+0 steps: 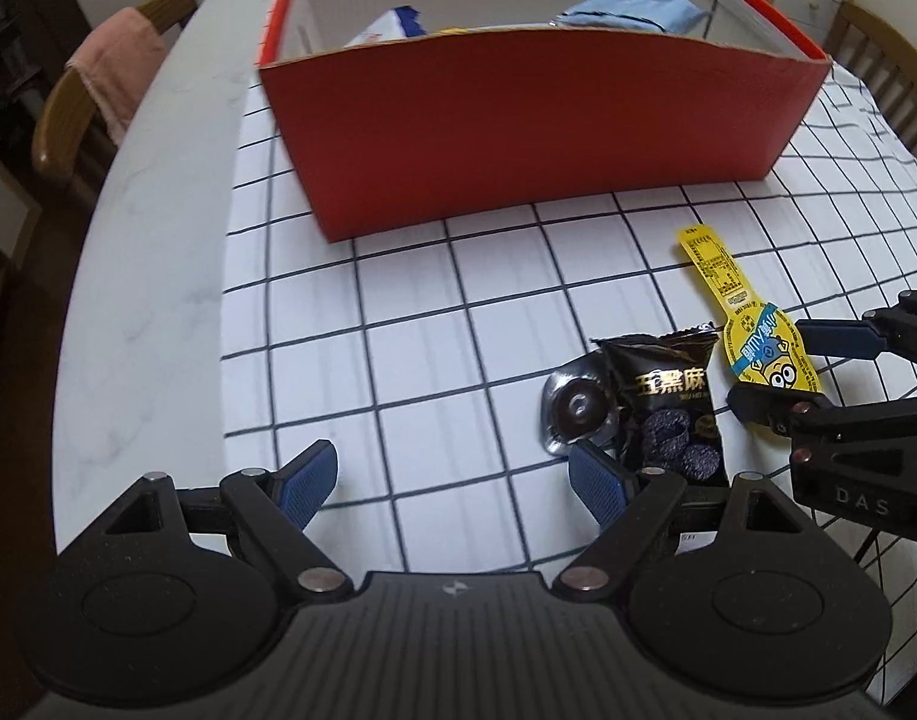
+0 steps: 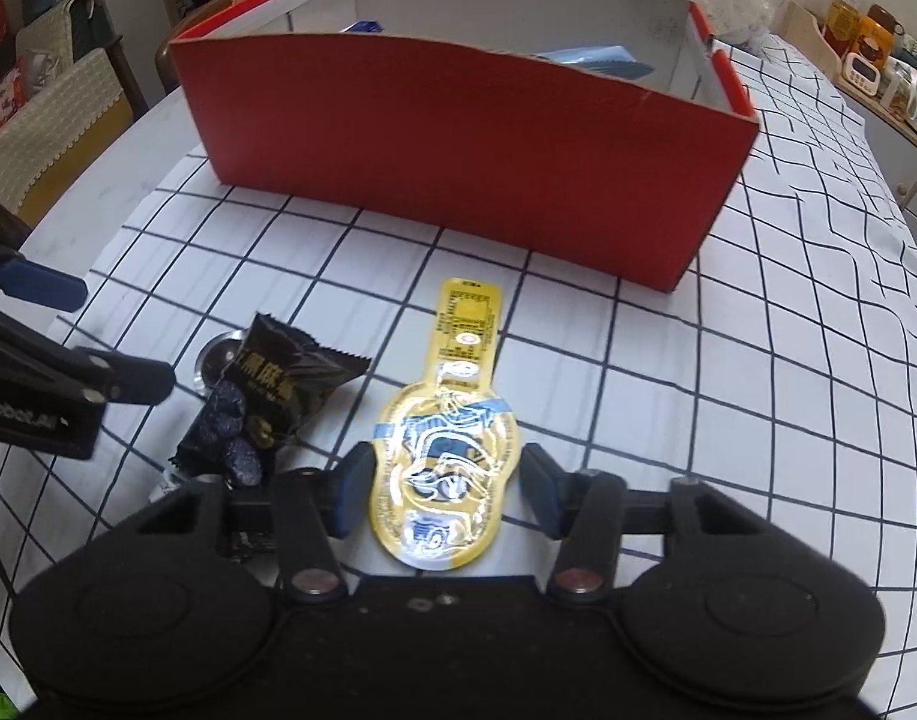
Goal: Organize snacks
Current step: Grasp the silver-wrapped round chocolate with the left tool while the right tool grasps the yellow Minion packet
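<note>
A yellow cartoon pouch (image 2: 443, 462) lies flat on the checked cloth, and my right gripper (image 2: 446, 489) has its pads against the two sides of its wide end. From the left wrist view the same pouch (image 1: 752, 324) sits between the right gripper's fingers (image 1: 770, 367). Just left of it lie a black snack packet (image 1: 668, 402) (image 2: 278, 390) and a small round silver foil piece (image 1: 578, 408). My left gripper (image 1: 455, 477) hangs open over bare cloth, its right finger beside the foil piece; the right wrist view shows it (image 2: 125, 336) at the left edge.
A red cardboard box (image 1: 518, 120) (image 2: 458, 150) stands open-topped behind the snacks, holding a light blue packet (image 1: 632, 9) and a white-and-blue one (image 1: 392, 24). A wooden chair with a pink cloth (image 1: 110, 60) is left of the table. Jars on a shelf (image 2: 872, 54) are far right.
</note>
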The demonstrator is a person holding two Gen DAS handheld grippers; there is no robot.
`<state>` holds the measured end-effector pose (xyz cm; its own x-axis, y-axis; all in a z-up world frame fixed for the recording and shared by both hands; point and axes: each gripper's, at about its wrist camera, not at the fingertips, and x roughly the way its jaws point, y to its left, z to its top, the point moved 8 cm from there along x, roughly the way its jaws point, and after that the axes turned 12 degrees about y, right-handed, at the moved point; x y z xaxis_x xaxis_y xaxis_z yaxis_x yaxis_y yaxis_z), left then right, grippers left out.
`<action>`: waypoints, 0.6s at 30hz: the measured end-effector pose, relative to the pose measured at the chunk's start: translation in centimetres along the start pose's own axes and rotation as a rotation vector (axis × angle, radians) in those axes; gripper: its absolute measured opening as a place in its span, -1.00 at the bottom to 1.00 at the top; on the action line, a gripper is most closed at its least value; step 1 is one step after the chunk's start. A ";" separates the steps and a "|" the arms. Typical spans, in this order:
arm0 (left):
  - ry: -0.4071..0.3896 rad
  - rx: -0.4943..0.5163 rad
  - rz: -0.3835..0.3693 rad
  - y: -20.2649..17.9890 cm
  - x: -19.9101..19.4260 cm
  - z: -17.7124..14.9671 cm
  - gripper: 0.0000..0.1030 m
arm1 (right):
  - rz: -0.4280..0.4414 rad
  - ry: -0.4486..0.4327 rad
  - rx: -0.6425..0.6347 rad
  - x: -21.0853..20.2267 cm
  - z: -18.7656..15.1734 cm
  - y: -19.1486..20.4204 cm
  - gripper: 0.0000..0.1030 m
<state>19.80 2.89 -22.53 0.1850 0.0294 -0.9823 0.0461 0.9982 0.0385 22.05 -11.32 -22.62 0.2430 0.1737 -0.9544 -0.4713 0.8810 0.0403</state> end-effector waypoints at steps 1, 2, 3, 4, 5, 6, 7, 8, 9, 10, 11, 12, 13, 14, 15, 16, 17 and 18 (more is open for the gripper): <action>-0.002 0.009 -0.004 -0.3 0.1 0.1 0.64 | 0.006 -0.001 0.004 0.0 -0.1 -0.1 -0.01; -0.003 0.018 -0.008 -0.6 0.2 0.2 0.64 | 0.010 -0.001 0.007 0.0 -0.1 -0.2 -0.01; -0.003 0.030 -0.011 -1.0 0.3 0.2 0.64 | 0.014 0.000 0.012 -0.1 -0.1 -0.2 -0.01; -0.003 0.043 -0.010 -1.4 0.4 0.2 0.64 | 0.018 0.000 0.015 -0.1 -0.2 -0.3 -0.01; -0.002 0.056 -0.004 -1.7 0.6 0.2 0.64 | 0.022 0.001 0.019 -0.1 -0.2 -0.3 -0.01; 0.002 0.067 -0.001 -2.0 0.8 0.2 0.64 | 0.026 0.002 0.023 -0.2 -0.2 -0.4 -0.01; 0.005 0.075 -0.003 -2.2 0.9 0.2 0.64 | 0.031 0.003 0.027 -0.2 -0.2 -0.4 -0.01; 0.009 0.080 -0.006 -2.4 1.1 0.2 0.64 | 0.036 0.004 0.030 -0.3 -0.3 -0.5 -0.01; 0.013 0.086 -0.007 -2.7 1.3 0.2 0.64 | 0.041 0.006 0.034 -0.3 -0.3 -0.5 -0.01; 0.012 0.093 -0.006 -2.9 1.4 0.3 0.64 | 0.047 0.007 0.039 -0.4 -0.4 -0.5 -0.02; 0.012 0.099 -0.001 -3.1 1.5 0.4 0.64 | 0.052 0.009 0.043 -0.4 -0.4 -0.6 -0.02; 0.014 0.103 0.003 -3.2 1.7 0.5 0.64 | 0.054 0.010 0.046 -0.5 -0.5 -0.6 -0.02; 0.010 0.102 0.000 -3.3 1.7 0.7 0.63 | 0.055 0.011 0.049 -0.5 -0.5 -0.7 -0.02; 0.011 0.100 -0.003 -3.3 1.7 0.9 0.63 | 0.057 0.012 0.051 -0.5 -0.6 -0.7 -0.02; 0.010 0.098 -0.006 -3.4 1.7 1.1 0.60 | 0.059 0.012 0.054 -0.6 -0.6 -0.8 -0.01; 0.007 0.098 -0.012 -3.4 1.7 1.2 0.51 | 0.060 0.013 0.057 -0.6 -0.6 -0.9 -0.01; 0.005 0.099 -0.027 -3.5 1.7 1.3 0.44 | 0.061 0.013 0.060 -0.7 -0.6 -1.0 -0.02; 0.007 0.098 -0.046 -3.6 1.6 1.3 0.30 | 0.062 0.012 0.063 -0.7 -0.7 -1.1 -0.02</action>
<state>21.22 -0.75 -24.03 0.1738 -0.0159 -0.9847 0.1503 0.9886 0.0106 21.81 -12.68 -22.19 0.2042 0.2236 -0.9530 -0.4306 0.8948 0.1177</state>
